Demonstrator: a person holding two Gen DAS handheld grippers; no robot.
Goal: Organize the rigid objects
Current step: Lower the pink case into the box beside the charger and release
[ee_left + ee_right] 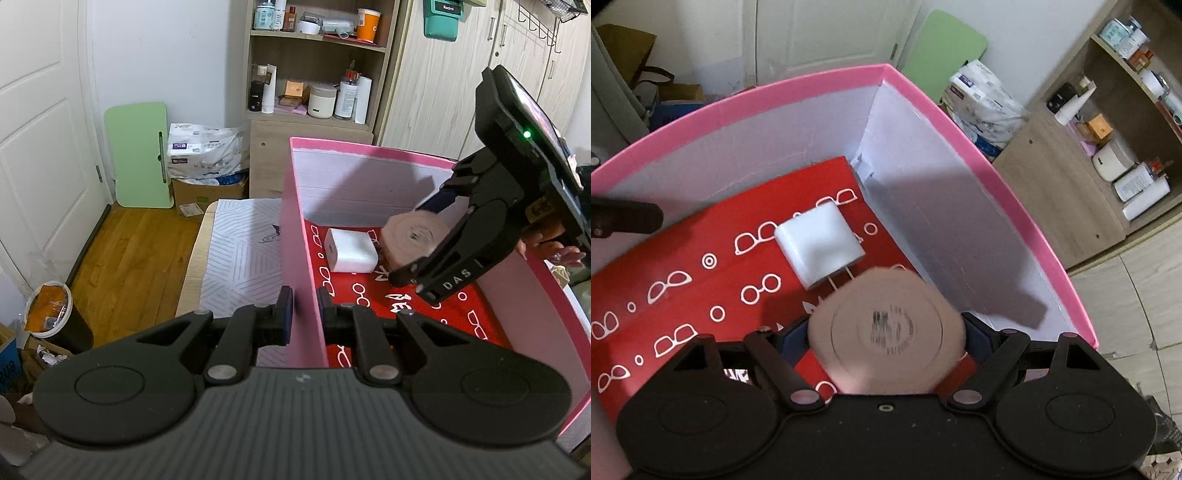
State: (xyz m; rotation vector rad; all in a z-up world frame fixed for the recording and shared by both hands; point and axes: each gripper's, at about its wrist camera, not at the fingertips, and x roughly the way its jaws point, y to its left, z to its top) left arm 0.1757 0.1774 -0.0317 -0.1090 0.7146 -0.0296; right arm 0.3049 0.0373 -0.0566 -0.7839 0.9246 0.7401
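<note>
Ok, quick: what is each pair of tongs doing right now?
Left tongs: shut on the pink cardboard box's wall.
Right tongs: shut on the round beige puck-shaped object, inside the box.

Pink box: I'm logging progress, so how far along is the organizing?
Done: a white charger lies inside the pink box. In hand: the right gripper holds a round pink case over the box floor; the left gripper clamps the wall. Left: releasing it.

Green board (pixel 138 155) (leaning), bin (pixel 55 317), shelf (pixel 314 62)
</note>
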